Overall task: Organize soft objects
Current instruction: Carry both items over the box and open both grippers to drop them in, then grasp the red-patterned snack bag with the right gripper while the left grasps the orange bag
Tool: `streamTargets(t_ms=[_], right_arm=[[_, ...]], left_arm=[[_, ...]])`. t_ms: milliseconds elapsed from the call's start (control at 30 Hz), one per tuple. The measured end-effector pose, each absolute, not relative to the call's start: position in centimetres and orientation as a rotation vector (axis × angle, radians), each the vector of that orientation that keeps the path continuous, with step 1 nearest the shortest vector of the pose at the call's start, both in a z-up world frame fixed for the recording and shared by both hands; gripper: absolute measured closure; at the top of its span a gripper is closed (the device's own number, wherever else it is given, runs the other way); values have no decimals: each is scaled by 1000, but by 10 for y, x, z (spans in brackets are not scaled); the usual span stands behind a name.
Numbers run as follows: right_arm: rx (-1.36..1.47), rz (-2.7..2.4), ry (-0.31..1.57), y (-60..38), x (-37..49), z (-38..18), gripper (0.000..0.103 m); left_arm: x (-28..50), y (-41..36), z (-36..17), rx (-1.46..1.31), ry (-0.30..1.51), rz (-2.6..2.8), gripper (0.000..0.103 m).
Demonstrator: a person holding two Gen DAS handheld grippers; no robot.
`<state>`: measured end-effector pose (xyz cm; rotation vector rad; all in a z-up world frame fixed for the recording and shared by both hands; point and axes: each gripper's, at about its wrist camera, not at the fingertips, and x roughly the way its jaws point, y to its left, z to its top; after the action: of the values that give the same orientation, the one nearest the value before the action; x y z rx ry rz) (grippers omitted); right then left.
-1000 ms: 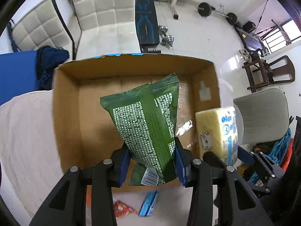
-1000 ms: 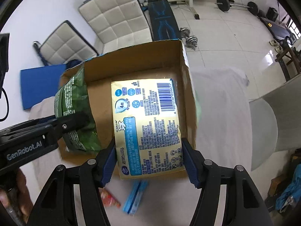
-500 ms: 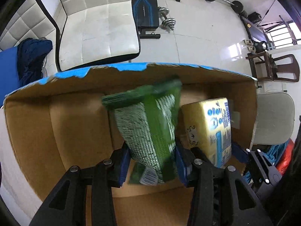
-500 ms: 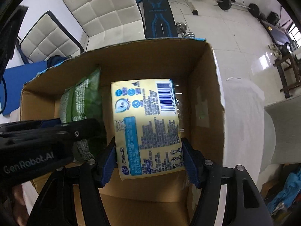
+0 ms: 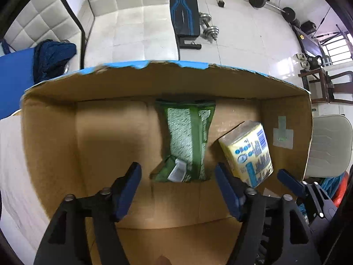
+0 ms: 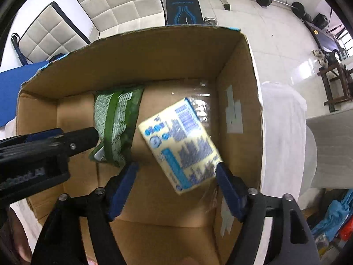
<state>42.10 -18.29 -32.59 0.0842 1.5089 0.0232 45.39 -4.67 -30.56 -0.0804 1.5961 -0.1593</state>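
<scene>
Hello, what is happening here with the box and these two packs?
A person is sorting soft packs into a cardboard box with two handheld tools. Both tools are open. The left tool is above the green bag, which is inside the box. The right tool is open around the yellow pack, which looks blurred and tilted, probably just released.

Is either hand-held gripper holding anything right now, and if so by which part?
Nothing is held. The left hand-held gripper and right hand-held gripper are open; the green bag and yellow pack are loose in the cardboard box.
</scene>
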Motion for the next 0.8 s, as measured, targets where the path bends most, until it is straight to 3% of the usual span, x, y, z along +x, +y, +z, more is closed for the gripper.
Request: streamTargets(t_ms=[33,167,333,800], right_arm=[[90,27,1509,-182,415,-323,7],[91,38,1504,-176,396,-314,6],[102,47,1478,-167,370,-301,1],[94,1,1336,-164,290,-223,1]], left_arm=[[447,-43,-300,-66,1577,-150,33],[425,-30,-287,-24,1506,-125,11],[390,-17,-264,34,1397,-83,0],[303,2,-201,17,1220,-32,0]])
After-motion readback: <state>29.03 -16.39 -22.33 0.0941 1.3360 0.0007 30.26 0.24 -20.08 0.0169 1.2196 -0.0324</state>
